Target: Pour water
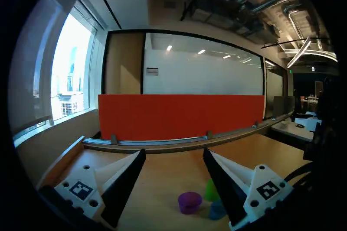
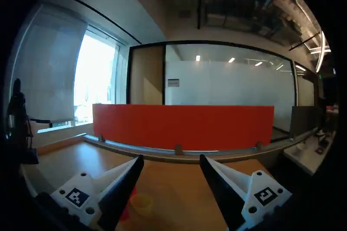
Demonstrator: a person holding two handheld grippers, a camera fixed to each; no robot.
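**Left gripper view**
- Window (image 1: 69,79): bright glass, far left.
- Desk (image 1: 169,174): smooth, light wood-grain top.
- Partition (image 1: 182,116): flat, matte orange panel standing along the desk's far edge.
- Left gripper (image 1: 174,150): two white wedge fingers with black inner faces and square printed markers, spread wide with nothing between them.
- Purple cup (image 1: 189,202): small, round, translucent; low in the gap, nearer the right-hand finger.
- Green cup (image 1: 211,190) and blue cup (image 1: 217,210): just beside the purple one, partly behind that finger.

**Right gripper view**
- Right gripper (image 2: 171,157): same build, fingers spread apart and holding nothing.
- Red item (image 2: 130,207): mostly hidden by the left-hand finger, shape unclear.
- Yellow cup (image 2: 142,203): small and round, beside that finger.
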